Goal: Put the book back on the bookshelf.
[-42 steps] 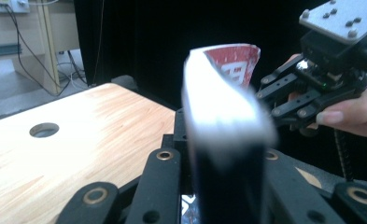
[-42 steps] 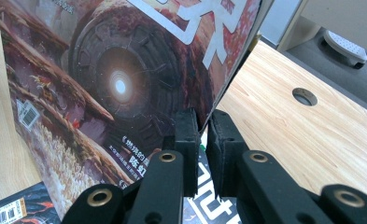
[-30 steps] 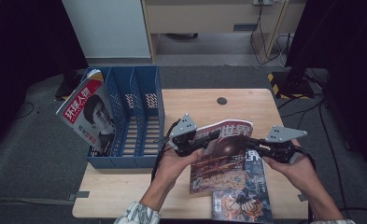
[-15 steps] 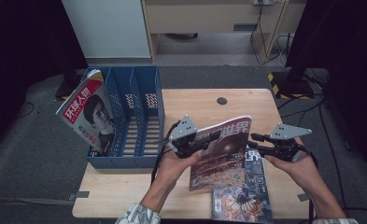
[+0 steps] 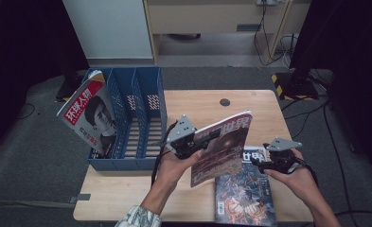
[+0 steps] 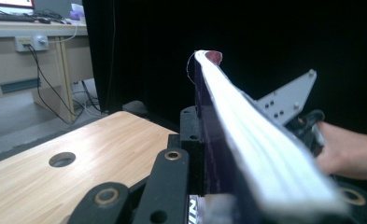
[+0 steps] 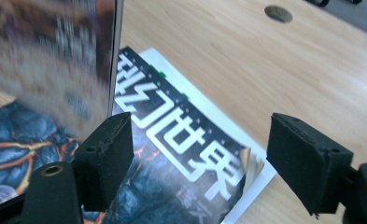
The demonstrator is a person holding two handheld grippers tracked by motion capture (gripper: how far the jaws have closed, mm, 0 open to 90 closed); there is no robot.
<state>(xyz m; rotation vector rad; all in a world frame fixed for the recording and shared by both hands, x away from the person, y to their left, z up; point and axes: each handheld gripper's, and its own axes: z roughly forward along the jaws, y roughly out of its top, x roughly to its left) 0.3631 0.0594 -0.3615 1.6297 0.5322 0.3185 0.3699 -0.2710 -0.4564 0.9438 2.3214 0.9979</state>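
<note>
A reddish-brown magazine [image 5: 224, 144] is raised off the table and tilted up on edge, with my left gripper [image 5: 198, 142] shut on its left side. In the left gripper view the magazine [image 6: 246, 135] runs edge-on between the black jaws of the left gripper [image 6: 218, 158]. My right gripper [image 5: 264, 163] hovers low over a dark magazine [image 5: 243, 194] lying flat on the table. Its jaws have just been opening, and in the right gripper view the right gripper [image 7: 204, 154] holds nothing, with the flat magazine [image 7: 181, 158] below and the raised one [image 7: 50, 56] blurred at the upper left.
A blue file rack [image 5: 141, 118] stands on the table's left side, with a red-titled magazine [image 5: 89, 118] leaning in its leftmost slot. The wooden table [image 5: 250, 101] has a round hole [image 5: 225, 102]. A cabinet and cables lie beyond the far edge.
The right gripper has let go of the raised magazine's right edge, opened, and sunk toward the flat magazine. The raised magazine has tipped up steeper in the left gripper.
</note>
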